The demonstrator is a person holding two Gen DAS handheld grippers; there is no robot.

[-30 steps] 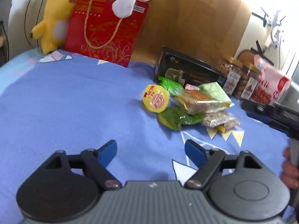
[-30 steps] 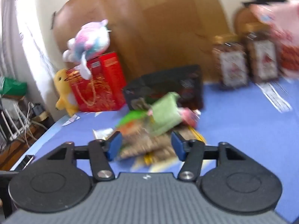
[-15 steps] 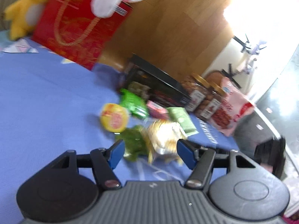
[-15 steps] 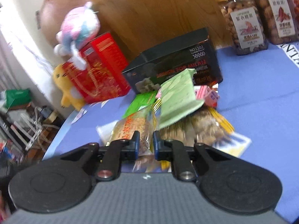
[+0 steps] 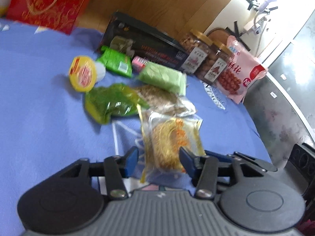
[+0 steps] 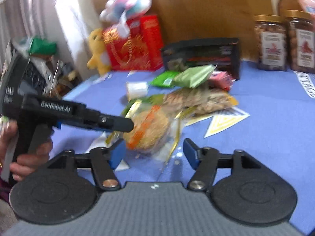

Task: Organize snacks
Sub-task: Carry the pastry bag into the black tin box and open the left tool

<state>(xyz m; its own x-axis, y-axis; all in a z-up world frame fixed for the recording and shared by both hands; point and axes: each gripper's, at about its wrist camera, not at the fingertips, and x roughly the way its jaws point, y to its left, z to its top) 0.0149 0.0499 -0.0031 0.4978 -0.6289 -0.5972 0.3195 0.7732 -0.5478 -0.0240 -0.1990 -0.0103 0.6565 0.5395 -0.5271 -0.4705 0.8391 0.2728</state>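
A pile of snacks lies on the blue cloth (image 5: 39, 102): a yellow-lidded cup (image 5: 83, 73), green packets (image 5: 116, 61), a pale green pack (image 5: 164, 77), a nut bag (image 5: 167, 100), a green-yellow bag (image 5: 110, 103). A clear orange-yellow noodle pack (image 5: 171, 143) lies nearest, between the open fingers of my left gripper (image 5: 158, 162). In the right wrist view the same pack (image 6: 149, 129) lies just ahead of my open right gripper (image 6: 154, 152), and the left gripper (image 6: 110, 123) reaches the pack from the left.
A black box (image 5: 145, 45), two nut jars (image 5: 198, 55), a pink bag (image 5: 240, 72) and a red gift bag (image 5: 51, 2) stand along the back by a wooden panel. The table's right edge (image 5: 256, 129) drops to a grey floor. Plush toys (image 6: 98, 49) sit at the left.
The right gripper was shut on the noodle pack, pulled it off the pile toward the front, then opened. The left gripper moved right and forward around the pack.
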